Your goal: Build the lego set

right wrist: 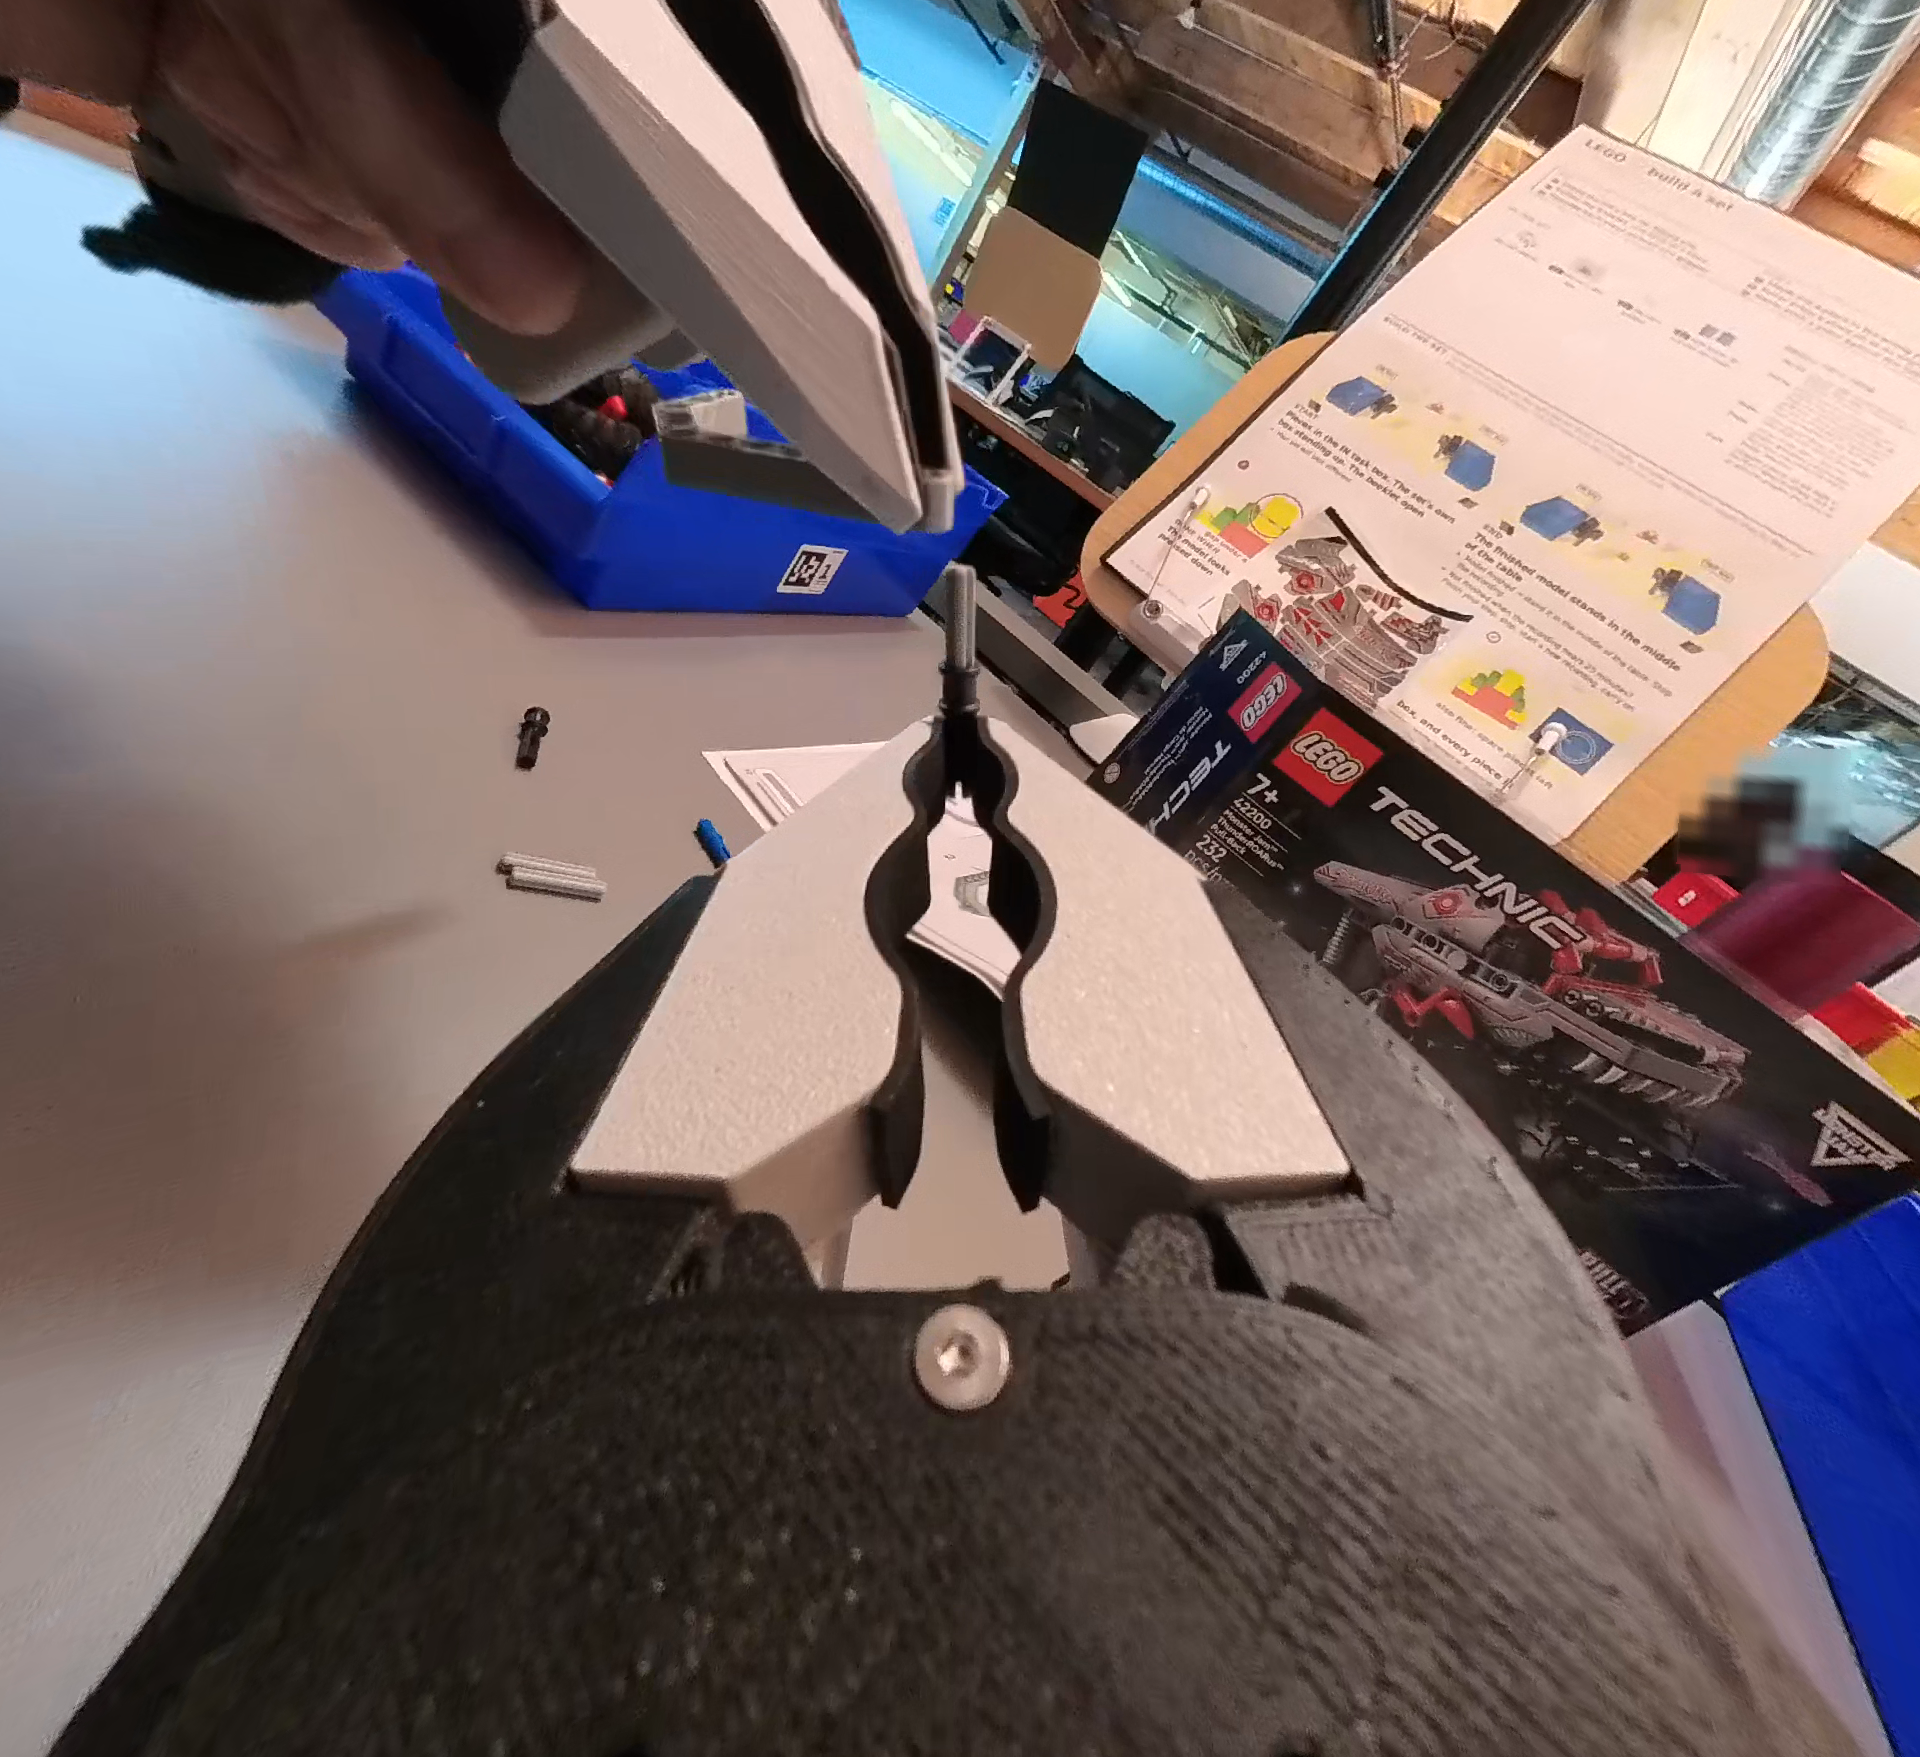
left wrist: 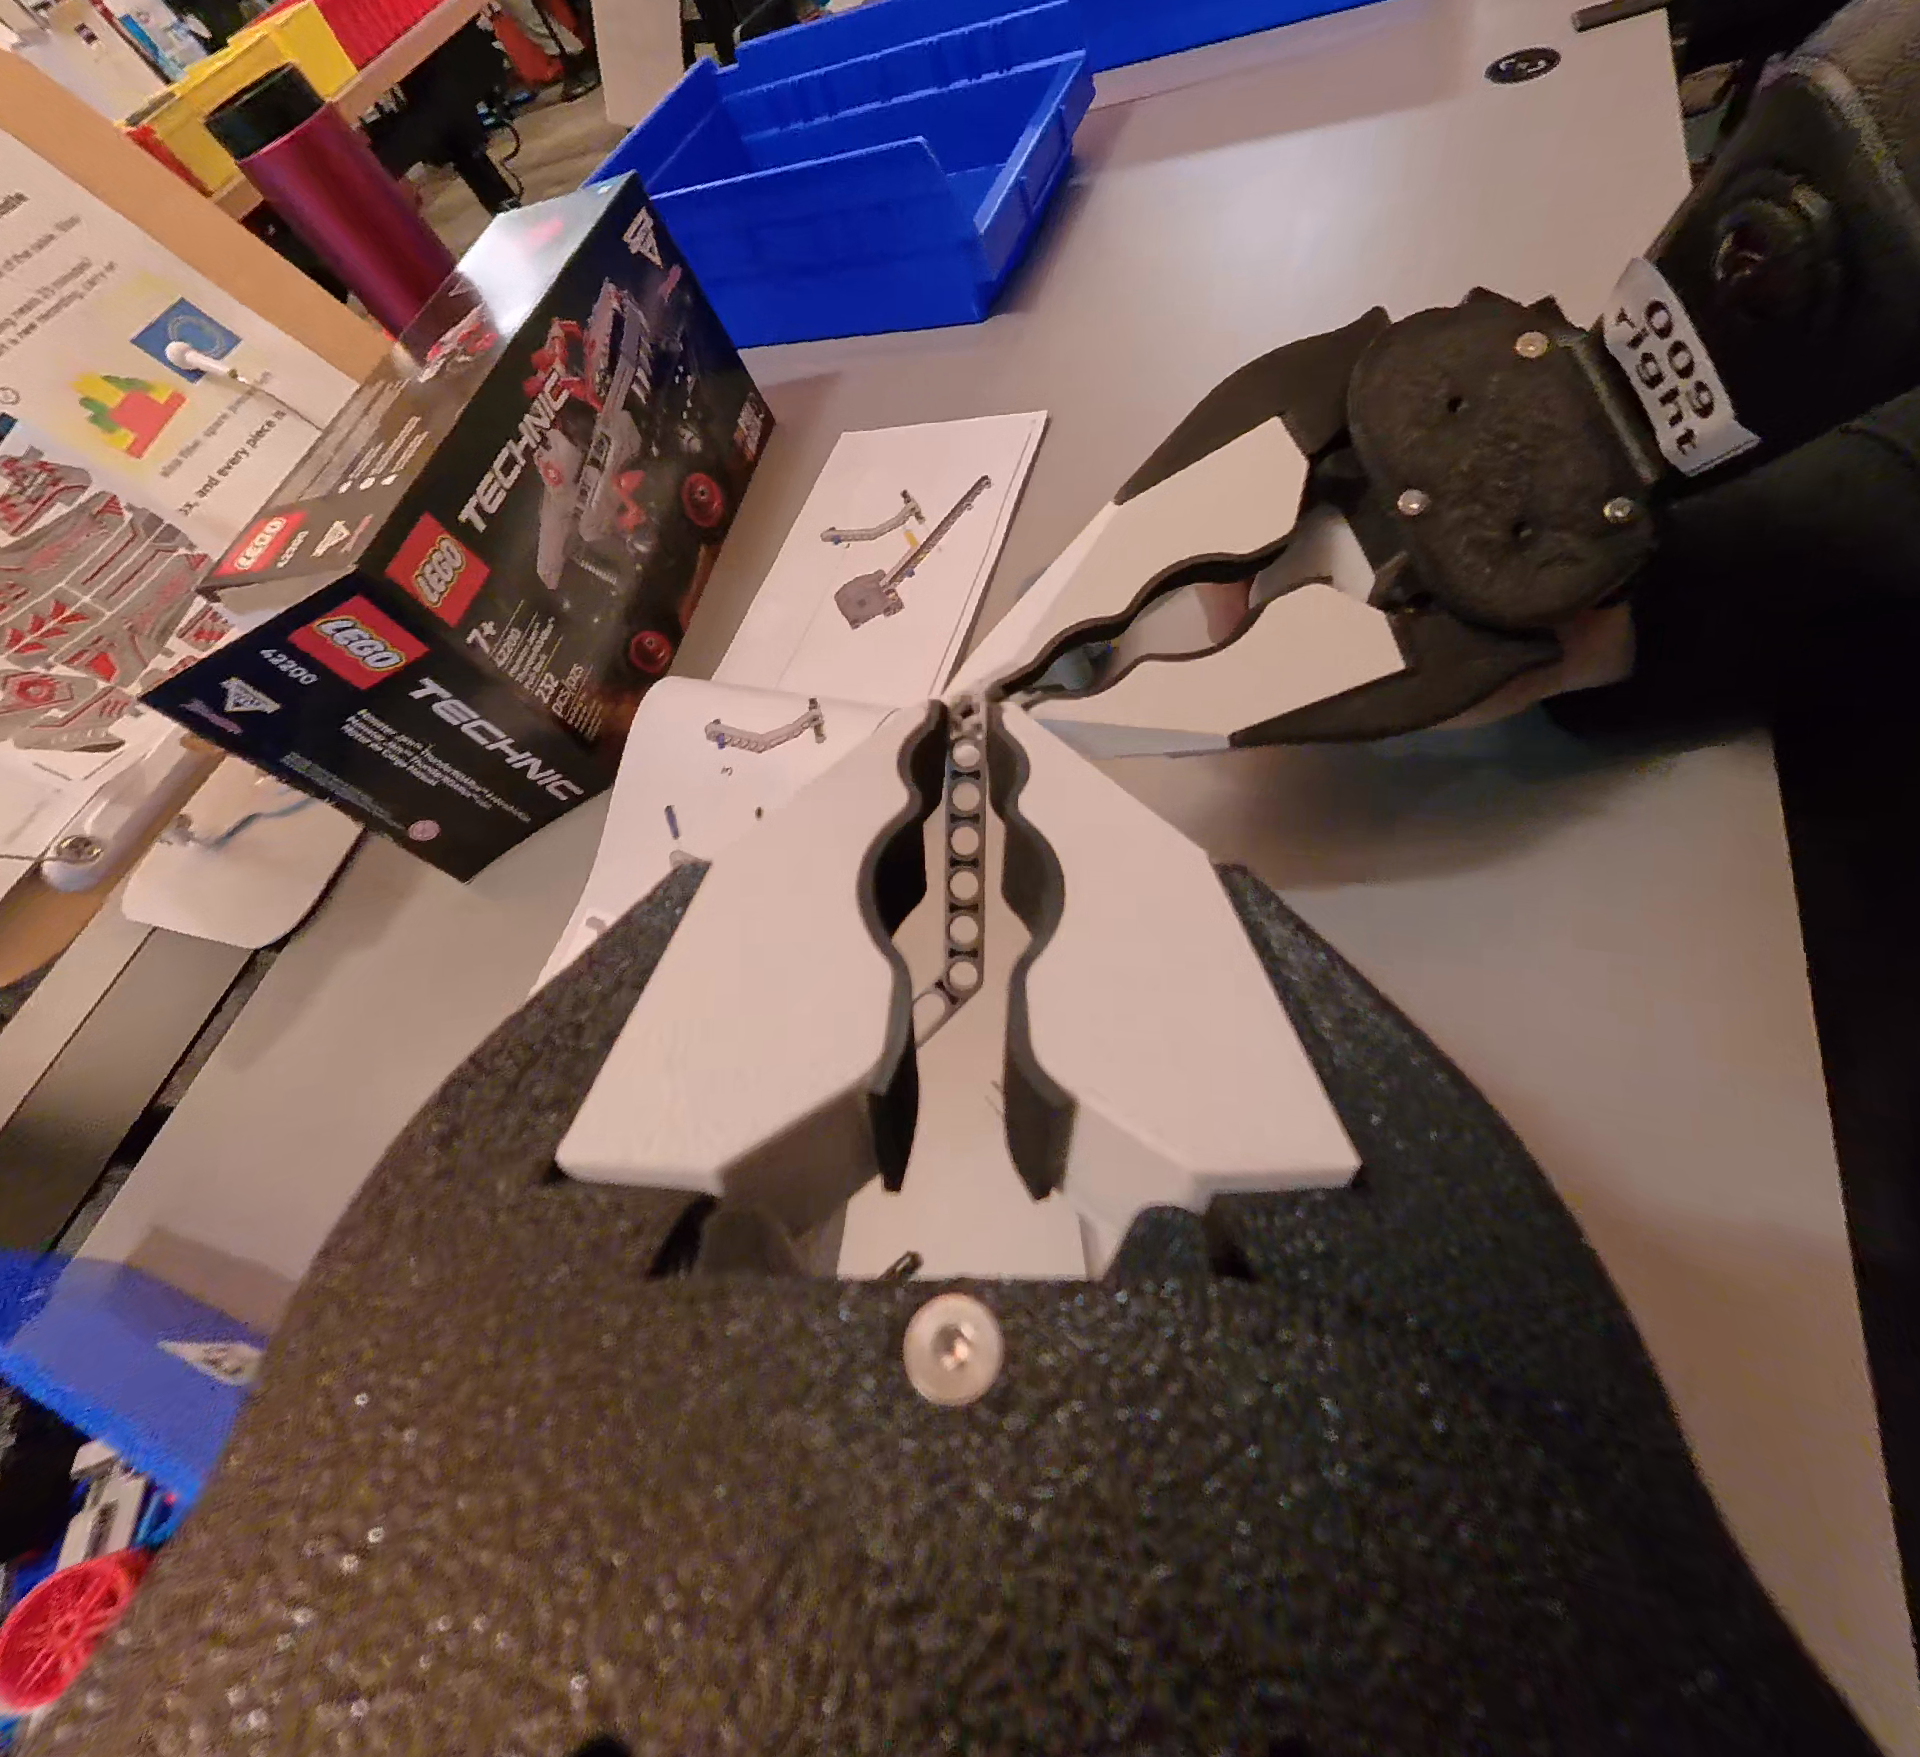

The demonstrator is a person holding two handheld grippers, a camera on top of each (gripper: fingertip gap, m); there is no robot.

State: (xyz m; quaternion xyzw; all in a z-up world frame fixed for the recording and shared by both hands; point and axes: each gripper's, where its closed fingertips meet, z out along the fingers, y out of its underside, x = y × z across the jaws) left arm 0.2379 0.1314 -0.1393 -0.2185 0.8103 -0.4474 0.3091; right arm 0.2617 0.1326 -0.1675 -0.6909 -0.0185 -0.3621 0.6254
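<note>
My left gripper (left wrist: 966, 718) is shut on a long grey beam with holes (left wrist: 961, 860), held lengthwise between its fingers above the table. My right gripper (right wrist: 958, 733) is shut on a small dark pin with a grey axle end (right wrist: 957, 642) that sticks out past its tips. In the left wrist view the right gripper (left wrist: 1006, 684) comes in from the right and its tips meet the beam's far end. In the right wrist view the left gripper (right wrist: 930, 502) hangs from the upper left, its tip just above the pin. The open instruction booklet (left wrist: 904, 544) lies under both.
The set's box (left wrist: 488, 564) stands left of the booklet. Empty blue bins (left wrist: 862, 180) stand behind. A blue bin with parts (right wrist: 665, 523) is near the table edge. A black pin (right wrist: 532, 736), grey axles (right wrist: 551, 876) and a blue pin (right wrist: 712, 840) lie loose. An instruction board (right wrist: 1507, 512) leans behind. The grippers' ends are close to 4 cm from one another.
</note>
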